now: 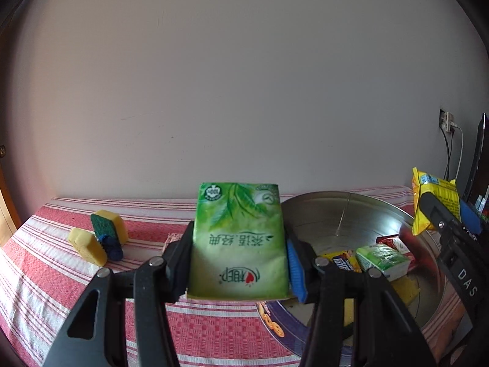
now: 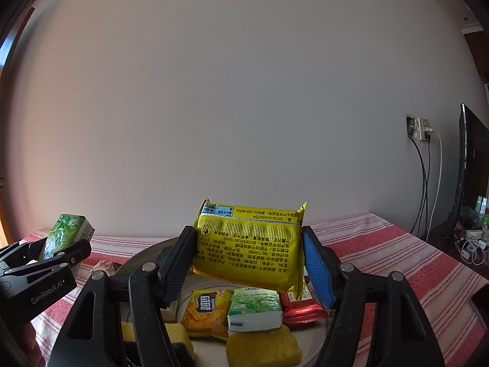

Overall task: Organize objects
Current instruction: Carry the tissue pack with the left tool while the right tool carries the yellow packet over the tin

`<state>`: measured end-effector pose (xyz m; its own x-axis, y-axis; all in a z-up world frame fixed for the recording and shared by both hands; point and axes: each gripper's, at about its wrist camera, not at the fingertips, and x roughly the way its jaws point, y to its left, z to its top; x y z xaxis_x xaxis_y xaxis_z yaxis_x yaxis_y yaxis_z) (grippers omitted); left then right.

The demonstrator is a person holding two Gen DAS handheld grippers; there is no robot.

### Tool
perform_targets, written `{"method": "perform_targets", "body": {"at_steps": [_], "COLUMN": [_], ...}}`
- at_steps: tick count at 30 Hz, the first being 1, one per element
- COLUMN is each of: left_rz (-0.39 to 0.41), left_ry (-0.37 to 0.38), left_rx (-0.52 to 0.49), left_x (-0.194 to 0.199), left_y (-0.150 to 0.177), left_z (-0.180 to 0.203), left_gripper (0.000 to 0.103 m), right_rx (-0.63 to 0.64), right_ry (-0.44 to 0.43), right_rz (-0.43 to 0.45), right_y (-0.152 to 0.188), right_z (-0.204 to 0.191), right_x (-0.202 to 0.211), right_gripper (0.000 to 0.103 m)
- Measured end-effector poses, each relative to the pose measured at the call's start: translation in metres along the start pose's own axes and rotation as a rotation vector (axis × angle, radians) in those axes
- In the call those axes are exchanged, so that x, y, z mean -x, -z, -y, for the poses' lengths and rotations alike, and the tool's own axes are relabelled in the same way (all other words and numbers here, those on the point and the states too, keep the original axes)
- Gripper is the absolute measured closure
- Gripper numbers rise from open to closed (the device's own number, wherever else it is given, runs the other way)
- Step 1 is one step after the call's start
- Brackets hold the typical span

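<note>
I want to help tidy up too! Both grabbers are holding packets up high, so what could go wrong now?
1. The yellow snack packet hangs above the metal bowl; pinched only at its sides, the slippery wrapper might slide out and land crooked on the snacks below.
2. The left gripper squeezes a soft green tissue pack, which could squash or slip.
3. The grippers are close and might bump.
</note>
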<state>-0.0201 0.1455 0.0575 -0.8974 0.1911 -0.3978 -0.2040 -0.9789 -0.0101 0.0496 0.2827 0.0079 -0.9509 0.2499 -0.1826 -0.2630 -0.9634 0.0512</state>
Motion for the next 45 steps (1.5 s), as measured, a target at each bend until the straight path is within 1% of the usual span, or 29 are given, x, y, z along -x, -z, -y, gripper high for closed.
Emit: {"method": "perform_targets", "body": {"at_steps": [1,3,6,7,8,16,17,18,23,26,30,39,41,45], "left_rz": [-0.001,-0.006,-0.019,-0.024,-0.028,-0.056,-0.059,-0.063,-0.095,-0.113,-0.13,-0.174,-0.174,-0.175], "left_ry": [0.005,0.017,0.03,0.034,0.038,0.047,0.046,0.044,0.028,0.028,0.022,0.013,0.016,0.014], "left_rx": [-0.005,-0.008,-0.013,-0.018,-0.023,-0.051,-0.05,-0.051,-0.066,-0.071,-0.077,-0.078,-0.075,-0.078], "left_x": [-0.002,-0.005,-0.011,-0.013,-0.015,-0.026,-0.028,-0.029,-0.035,-0.045,-0.049,-0.052,-0.052,-0.055], "left_y": [0.0,-0.001,-0.001,0.0,0.0,0.003,0.004,0.004,0.008,0.012,0.015,0.018,0.018,0.017], "left_z": [0.003,0.011,0.022,0.026,0.03,0.057,0.058,0.058,0.066,0.075,0.079,0.073,0.071,0.068], "left_gripper": [0.051,0.051,0.051,0.051,0.051,0.051,0.051,0.051,0.051,0.051,0.051,0.051,0.051,0.051], "right_rx": [-0.002,0.009,0.018,0.023,0.028,0.053,0.059,0.068,0.069,0.088,0.111,0.108,0.108,0.111], "right_ry": [0.006,0.027,0.048,0.055,0.063,0.097,0.099,0.101,0.095,0.089,0.074,0.046,0.039,0.028], "right_rz": [-0.004,-0.007,-0.016,-0.017,-0.019,-0.042,-0.048,-0.055,-0.098,-0.112,-0.138,-0.171,-0.18,-0.191], "right_y": [0.002,0.003,0.004,0.006,0.002,0.005,0.005,0.005,0.007,0.009,0.009,0.009,0.01,0.007], "right_z": [0.009,0.015,0.023,0.027,0.041,0.06,0.059,0.048,0.051,0.048,0.046,0.047,0.041,0.045], "right_x": [0.006,0.003,-0.009,-0.001,0.001,-0.005,-0.006,0.001,-0.012,-0.016,-0.024,-0.033,-0.031,-0.037], "right_gripper": [0.033,0.033,0.033,0.033,0.033,0.033,0.033,0.033,0.033,0.033,0.033,0.033,0.033,0.033]}}
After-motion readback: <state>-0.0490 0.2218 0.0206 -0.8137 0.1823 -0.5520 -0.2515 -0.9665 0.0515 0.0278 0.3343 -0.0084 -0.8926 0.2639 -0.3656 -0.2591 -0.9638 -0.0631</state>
